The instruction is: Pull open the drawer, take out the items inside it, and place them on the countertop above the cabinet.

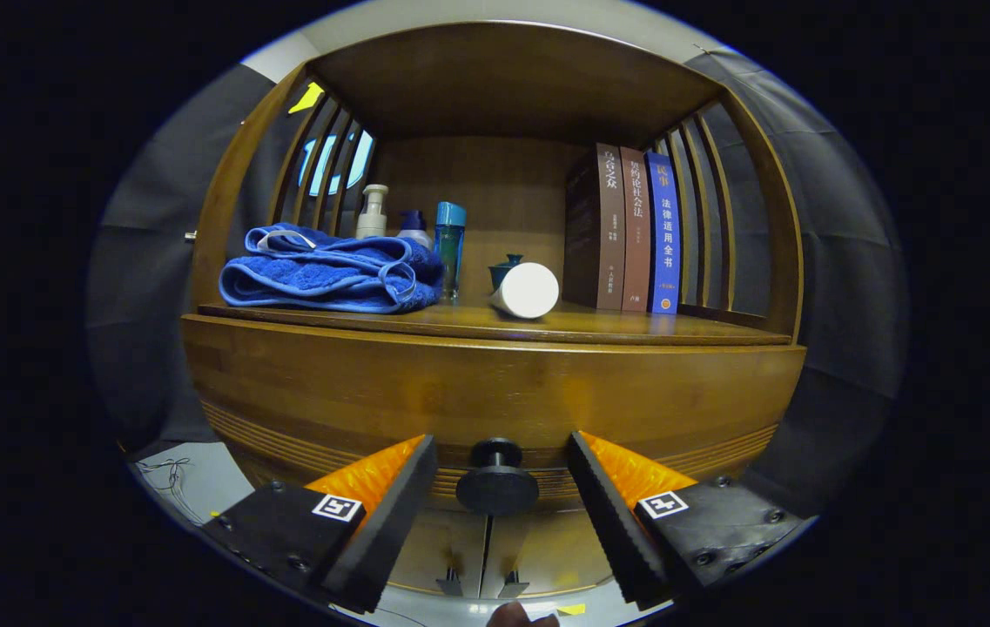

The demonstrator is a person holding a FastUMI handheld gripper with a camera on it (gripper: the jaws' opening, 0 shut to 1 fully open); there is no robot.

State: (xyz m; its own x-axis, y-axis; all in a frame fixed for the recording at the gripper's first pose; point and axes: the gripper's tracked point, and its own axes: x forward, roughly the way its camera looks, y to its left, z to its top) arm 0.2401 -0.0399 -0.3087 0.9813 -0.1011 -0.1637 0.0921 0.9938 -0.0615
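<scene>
A wooden cabinet's drawer front (495, 383) faces me, shut, with a round black knob (497, 481) at its lower middle. My gripper (501, 457) is open, its two black fingers (390, 514) flanking the knob on either side without touching it. Above the drawer runs the countertop (599, 326), a wooden shelf inside an open hutch. What lies inside the drawer is hidden.
On the countertop lie a folded blue towel (329, 272), a pump bottle (372, 212), a blue-capped bottle (450, 244), a white cup on its side (528, 290), a small teal pot (505, 268) and three upright books (629, 231). Slatted wooden sides enclose the shelf.
</scene>
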